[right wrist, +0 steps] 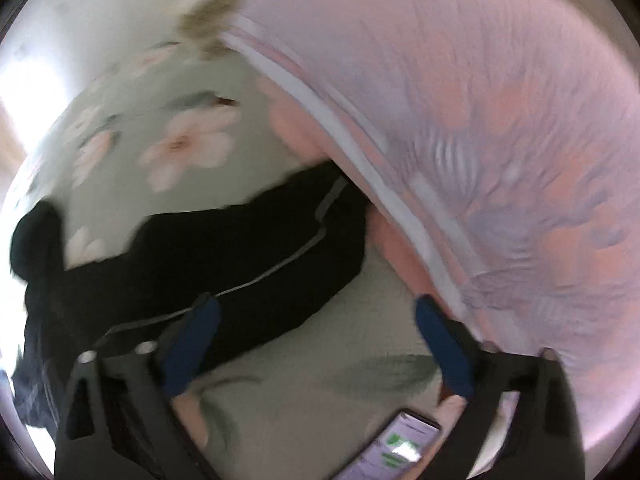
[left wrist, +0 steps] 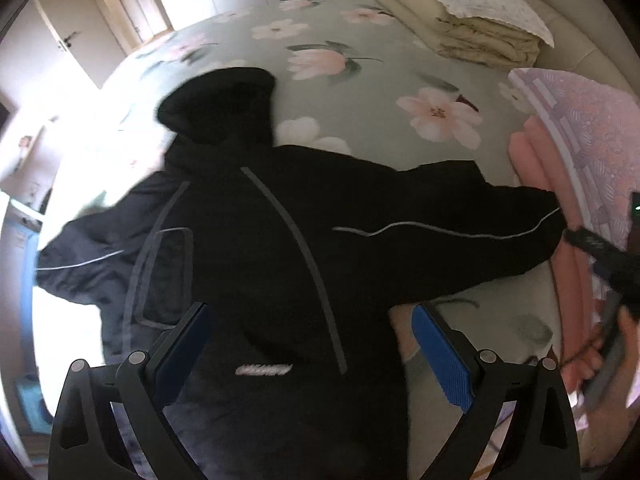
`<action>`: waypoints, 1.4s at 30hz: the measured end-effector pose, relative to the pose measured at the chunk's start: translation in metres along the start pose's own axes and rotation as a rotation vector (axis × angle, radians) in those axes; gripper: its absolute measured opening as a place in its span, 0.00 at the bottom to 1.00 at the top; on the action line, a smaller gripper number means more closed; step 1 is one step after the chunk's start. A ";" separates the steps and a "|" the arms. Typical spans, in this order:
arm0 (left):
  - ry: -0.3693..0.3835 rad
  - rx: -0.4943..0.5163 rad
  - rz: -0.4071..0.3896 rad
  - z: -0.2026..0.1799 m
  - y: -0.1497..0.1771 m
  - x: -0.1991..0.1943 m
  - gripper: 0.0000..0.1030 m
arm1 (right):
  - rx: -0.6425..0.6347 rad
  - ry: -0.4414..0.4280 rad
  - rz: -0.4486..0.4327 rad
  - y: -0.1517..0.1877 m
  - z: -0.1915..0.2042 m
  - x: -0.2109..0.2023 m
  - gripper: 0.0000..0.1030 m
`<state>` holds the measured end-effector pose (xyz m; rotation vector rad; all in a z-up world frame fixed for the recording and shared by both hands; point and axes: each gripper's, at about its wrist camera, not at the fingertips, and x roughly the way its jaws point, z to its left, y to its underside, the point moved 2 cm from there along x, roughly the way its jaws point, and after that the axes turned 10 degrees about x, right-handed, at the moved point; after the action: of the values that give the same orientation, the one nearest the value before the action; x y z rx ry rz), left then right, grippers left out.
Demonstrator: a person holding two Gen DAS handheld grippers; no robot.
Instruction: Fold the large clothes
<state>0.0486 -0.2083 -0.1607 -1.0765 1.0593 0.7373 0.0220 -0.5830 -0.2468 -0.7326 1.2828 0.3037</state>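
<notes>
Right wrist view, blurred by motion. Right gripper at 6 o'clock, fingers spread wide with nothing between them. Black jacket lies on the floral sheet from 9 o'clock toward centre, one sleeve with grey piping stretched out; the sleeve end reaches the pink quilt, which fills 12 to 4 o'clock. The left finger overlaps the sleeve. Phone with its screen lit lies on the sheet at 6 o'clock.
</notes>
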 end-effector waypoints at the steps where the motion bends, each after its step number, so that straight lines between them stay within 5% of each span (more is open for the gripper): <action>1: 0.002 0.007 -0.012 -0.005 -0.003 0.011 0.97 | 0.033 -0.006 0.015 -0.003 -0.003 0.019 0.88; 14: 0.080 0.104 -0.062 -0.055 -0.027 0.108 0.97 | 0.141 0.074 -0.124 -0.036 -0.011 0.124 0.86; 16: 0.092 0.106 -0.046 -0.057 -0.029 0.119 0.93 | 0.114 0.062 -0.122 -0.035 -0.004 0.128 0.66; 17: 0.107 0.108 -0.040 -0.057 -0.031 0.125 0.91 | 0.092 0.053 -0.108 -0.034 -0.003 0.131 0.35; 21: 0.137 0.121 -0.030 -0.060 -0.040 0.146 0.73 | -0.021 0.081 -0.098 -0.026 0.009 0.128 0.16; 25: 0.246 0.123 -0.019 -0.068 -0.056 0.173 0.55 | -0.159 0.061 -0.208 -0.023 0.023 0.066 0.12; 29: 0.400 0.175 0.001 -0.103 -0.073 0.197 0.53 | -0.154 0.102 -0.407 -0.047 0.012 -0.012 0.12; 31: 0.386 0.227 -0.002 -0.126 -0.078 0.206 0.52 | -0.111 0.055 -0.409 -0.061 -0.003 -0.028 0.11; 35: 0.359 0.218 0.100 -0.144 -0.075 0.256 0.52 | -0.173 0.120 -0.358 -0.059 0.005 0.009 0.11; 42: 0.438 0.138 0.052 -0.130 -0.072 0.249 0.55 | -0.231 0.223 -0.281 -0.044 0.016 0.060 0.11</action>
<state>0.1573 -0.3582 -0.3843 -1.1199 1.4935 0.4678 0.0768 -0.6169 -0.2873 -1.1573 1.3464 0.1445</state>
